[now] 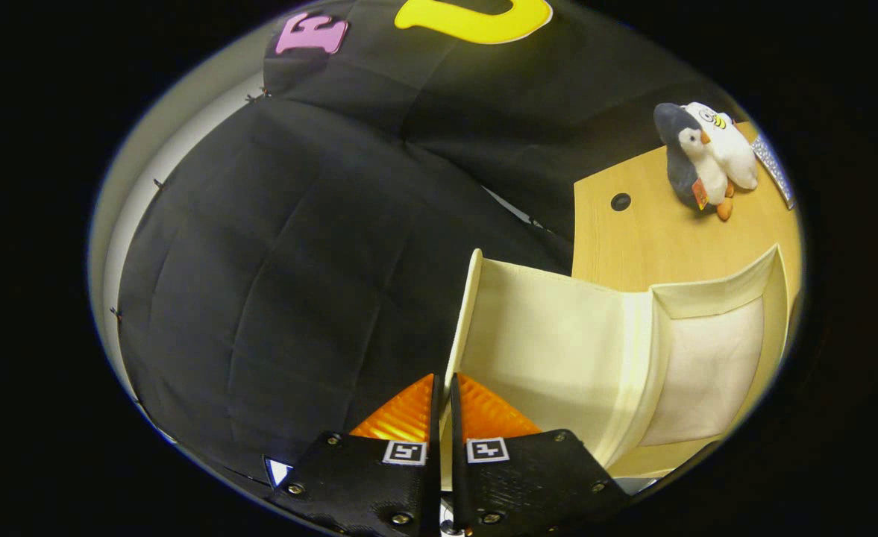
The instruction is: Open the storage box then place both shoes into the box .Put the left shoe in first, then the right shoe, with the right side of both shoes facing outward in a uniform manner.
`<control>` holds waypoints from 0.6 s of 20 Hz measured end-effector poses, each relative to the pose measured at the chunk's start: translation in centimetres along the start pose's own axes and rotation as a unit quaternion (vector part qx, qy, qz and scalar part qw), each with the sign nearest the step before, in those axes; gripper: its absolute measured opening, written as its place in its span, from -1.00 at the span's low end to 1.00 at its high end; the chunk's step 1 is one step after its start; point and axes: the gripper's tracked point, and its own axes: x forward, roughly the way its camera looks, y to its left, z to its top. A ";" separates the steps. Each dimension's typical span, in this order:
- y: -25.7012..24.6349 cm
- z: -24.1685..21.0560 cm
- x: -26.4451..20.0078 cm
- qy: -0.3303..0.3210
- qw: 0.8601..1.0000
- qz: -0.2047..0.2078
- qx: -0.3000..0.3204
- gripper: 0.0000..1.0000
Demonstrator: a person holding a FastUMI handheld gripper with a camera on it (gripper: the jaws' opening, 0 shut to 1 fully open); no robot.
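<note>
The cream storage box (pixel 711 373) stands on the wooden table (pixel 655 239), its pale inside showing. Its lid (pixel 550 335) is swung up and away from the opening, and I see its inner face. The lid's free edge (pixel 462 313) runs straight down between my fingers. My gripper (pixel 444 389) is shut on that edge, with one finger on each side of the thin panel. The whole scene looks tilted in the gripper view.
A plush penguin (pixel 700 160) lies on the table beyond the box, near a round black cable hole (pixel 621 201). The booth's black cloth wall (pixel 297 261) stretches to the left of the lid and behind the table.
</note>
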 end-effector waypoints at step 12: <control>-2.5 -2.9 5.9 0.044 0.995 -0.048 -0.079 0.63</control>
